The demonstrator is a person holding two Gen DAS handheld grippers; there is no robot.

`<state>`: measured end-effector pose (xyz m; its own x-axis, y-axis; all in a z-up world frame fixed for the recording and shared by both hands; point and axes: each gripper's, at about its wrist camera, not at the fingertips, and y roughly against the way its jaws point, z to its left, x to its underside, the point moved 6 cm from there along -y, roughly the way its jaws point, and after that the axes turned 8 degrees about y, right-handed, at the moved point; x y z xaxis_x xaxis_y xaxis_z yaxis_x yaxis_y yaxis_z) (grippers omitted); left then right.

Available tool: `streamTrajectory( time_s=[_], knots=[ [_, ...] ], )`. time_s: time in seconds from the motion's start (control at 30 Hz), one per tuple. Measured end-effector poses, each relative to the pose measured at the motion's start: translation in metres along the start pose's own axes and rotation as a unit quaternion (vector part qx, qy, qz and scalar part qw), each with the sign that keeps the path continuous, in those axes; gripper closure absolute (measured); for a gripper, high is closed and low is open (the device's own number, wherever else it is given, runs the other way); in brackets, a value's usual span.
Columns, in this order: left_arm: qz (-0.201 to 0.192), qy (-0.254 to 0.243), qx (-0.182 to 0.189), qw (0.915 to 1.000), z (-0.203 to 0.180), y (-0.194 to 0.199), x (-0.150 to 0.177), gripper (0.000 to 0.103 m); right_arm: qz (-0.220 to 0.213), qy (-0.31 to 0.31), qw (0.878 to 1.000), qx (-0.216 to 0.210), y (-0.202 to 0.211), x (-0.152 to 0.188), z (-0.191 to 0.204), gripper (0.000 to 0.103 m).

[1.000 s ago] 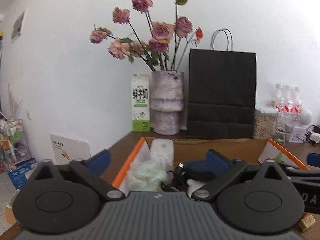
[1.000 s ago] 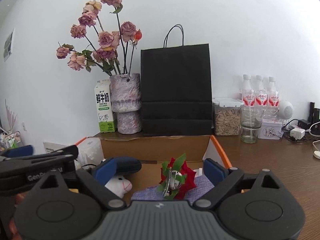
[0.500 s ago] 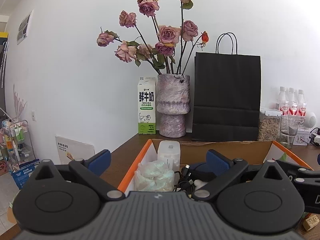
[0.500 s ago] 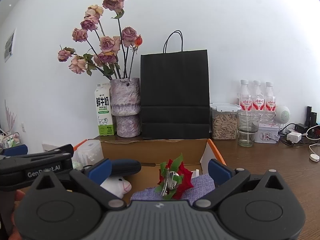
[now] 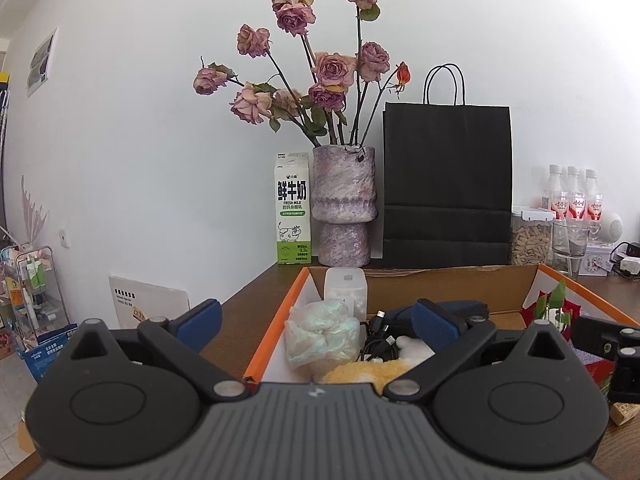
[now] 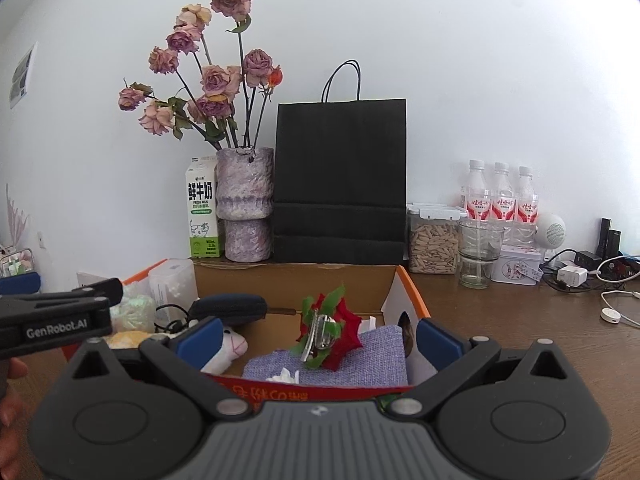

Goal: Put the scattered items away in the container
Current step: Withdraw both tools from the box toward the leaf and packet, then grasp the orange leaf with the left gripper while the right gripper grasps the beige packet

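- Right gripper point(image 6: 316, 334): jaws spread wide, nothing pinched; red flower clip point(image 6: 328, 334) is seen directly ahead between the fingers, lying inside the box point(image 6: 296, 280) on the purple cloth point(image 6: 360, 364), long axis tilted upward to the right.
- Left gripper point(image 5: 316, 320): jaws spread, nothing held, aimed over the box's left part.
- Right gripper is judged nearer to the clip.
- Box contents: white jar point(image 5: 346, 288), plastic bag point(image 5: 320, 332), cables point(image 5: 376, 340), dark case point(image 6: 228, 308), plush toy point(image 6: 230, 346), cloth, clip.
- No scattered item is seen outside the box except 1 small wooden block point(image 5: 624, 412) at the left view's right edge.
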<state>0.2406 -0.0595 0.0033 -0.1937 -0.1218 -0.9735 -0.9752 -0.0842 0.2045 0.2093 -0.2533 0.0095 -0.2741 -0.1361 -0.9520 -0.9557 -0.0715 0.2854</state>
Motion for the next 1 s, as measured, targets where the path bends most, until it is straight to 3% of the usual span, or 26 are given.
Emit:
streamTrajectory(
  time_s=[0.37,0.67,1.0],
  knots=[
    [0.021,-0.018,-0.017,0.9995,0.028,0.019,0.020,0.000,0.036,0.008,0.999,0.016,0.029,0.036,-0.021,0.000],
    [0.086,-0.031,-0.002,0.9958,0.040,0.025,0.038,0.000,0.092,0.020,0.995,0.013,0.036,0.060,-0.026,0.000],
    [0.174,-0.070,0.026,0.9819,0.031,0.018,0.060,0.000,0.195,-0.023,0.980,-0.003,0.018,0.086,-0.040,0.000]
  ],
)
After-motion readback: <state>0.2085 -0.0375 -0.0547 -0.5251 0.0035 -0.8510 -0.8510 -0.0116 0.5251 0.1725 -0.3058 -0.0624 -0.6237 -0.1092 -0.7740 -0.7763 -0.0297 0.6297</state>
